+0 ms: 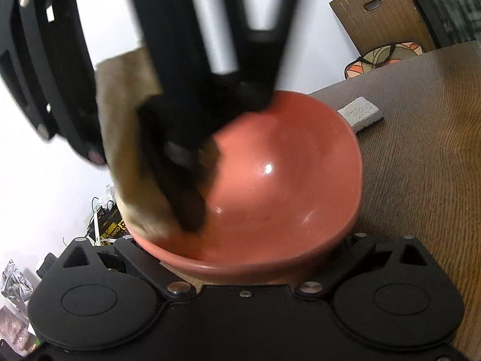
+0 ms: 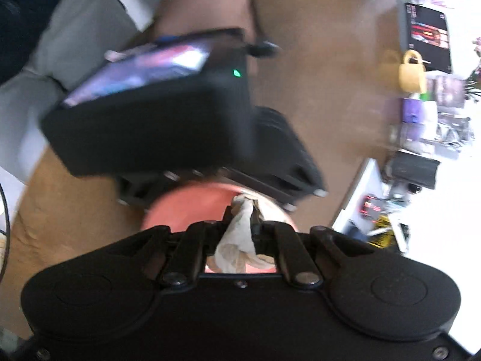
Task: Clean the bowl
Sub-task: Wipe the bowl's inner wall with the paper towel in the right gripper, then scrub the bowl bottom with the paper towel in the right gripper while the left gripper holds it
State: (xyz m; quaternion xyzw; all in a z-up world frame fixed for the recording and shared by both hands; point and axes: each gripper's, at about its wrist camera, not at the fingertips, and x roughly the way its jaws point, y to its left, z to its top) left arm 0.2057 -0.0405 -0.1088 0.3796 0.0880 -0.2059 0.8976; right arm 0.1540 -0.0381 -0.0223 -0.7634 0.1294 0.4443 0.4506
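Bowl (image 1: 285,180) of salmon-red glazed ceramic: I judge it rigid, rather heavy for its size, breakable if it drops, and slippery where the glaze shines (a bright highlight sits on the inner wall). The best place to hold it seems the rim, where a thin edge fits between two fingers. It is lifted and tilted at the near edge of the wooden counter (image 1: 421,195), its opening turned toward the left wrist camera. The left gripper (image 1: 249,273) has its jaws at the near rim and seems to carry the bowl there, though the fingertips are hidden under the rim, so I cannot tell the grasp for sure. The right gripper (image 1: 192,210) is clenched on a beige cloth (image 1: 126,126), soft and limp, and presses it on the inner wall at the left side. The inside looks smooth and mostly clean, with some faint marks low down. A grey sponge block (image 1: 360,112) lies on the counter just behind the bowl.
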